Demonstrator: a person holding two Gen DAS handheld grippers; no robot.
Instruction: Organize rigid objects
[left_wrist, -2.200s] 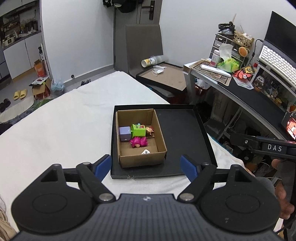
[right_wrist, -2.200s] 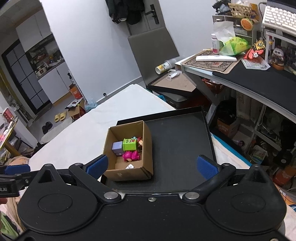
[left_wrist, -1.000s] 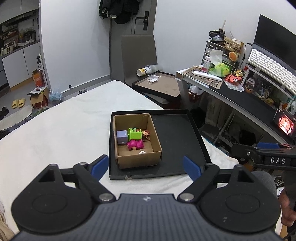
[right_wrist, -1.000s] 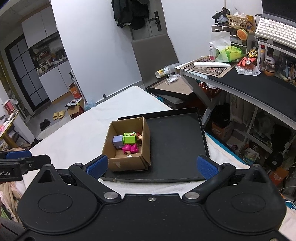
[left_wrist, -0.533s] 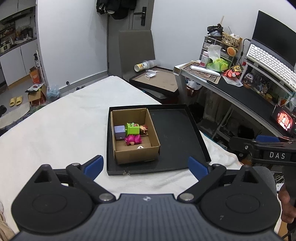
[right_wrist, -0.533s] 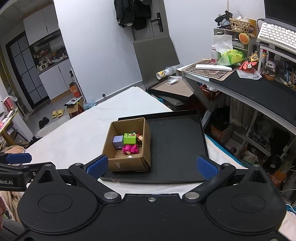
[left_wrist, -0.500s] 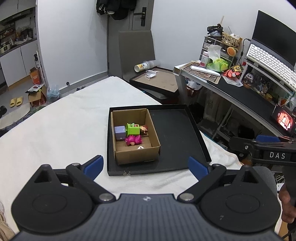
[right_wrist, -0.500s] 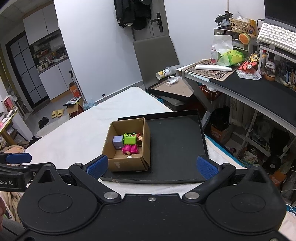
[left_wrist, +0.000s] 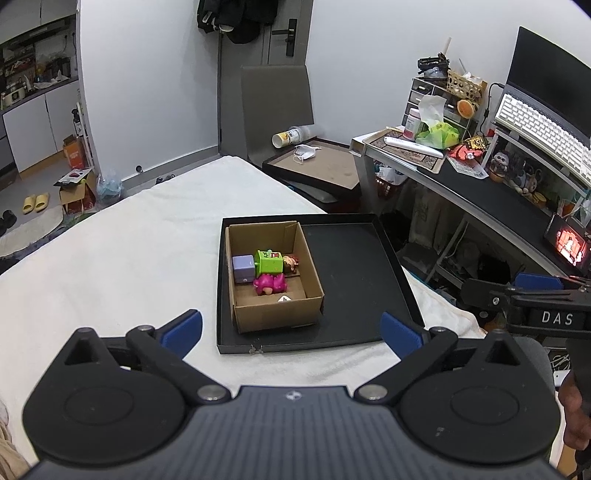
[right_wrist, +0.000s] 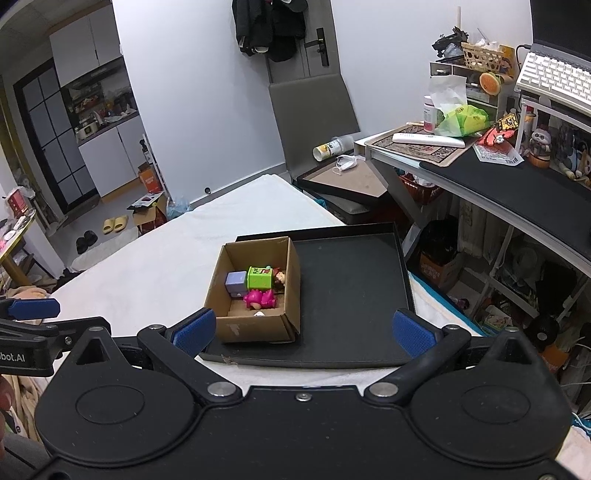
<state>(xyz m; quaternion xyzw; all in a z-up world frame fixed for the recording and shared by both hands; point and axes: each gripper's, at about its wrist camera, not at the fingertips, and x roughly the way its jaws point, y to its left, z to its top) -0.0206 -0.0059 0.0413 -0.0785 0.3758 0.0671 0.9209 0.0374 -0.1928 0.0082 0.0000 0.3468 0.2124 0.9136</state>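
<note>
We hold both sets of tongs up and back from the bed (left_wrist: 129, 251), and each pair gapes wide with nothing between the blue pads. Our left tongs (left_wrist: 291, 328) point at the black tray (left_wrist: 354, 266) lying on the white bed cover; our right tongs (right_wrist: 301, 328) face the same tray from a little further right.

A cardboard box (left_wrist: 277, 315) sits in the tray's left half, against its left wall. Inside it the toys lie packed together: a lilac cube (left_wrist: 243, 267) on the left, a green block (left_wrist: 269, 261) touching it, a small brown-haired figure (left_wrist: 291, 261) just right of the green one, and a pink toy (left_wrist: 269, 283) in front of them. A small white piece (left_wrist: 283, 298) lies near the box's front wall. The tray's right half is bare black.

A cluttered desk (left_wrist: 491, 195) stands to the right.
</note>
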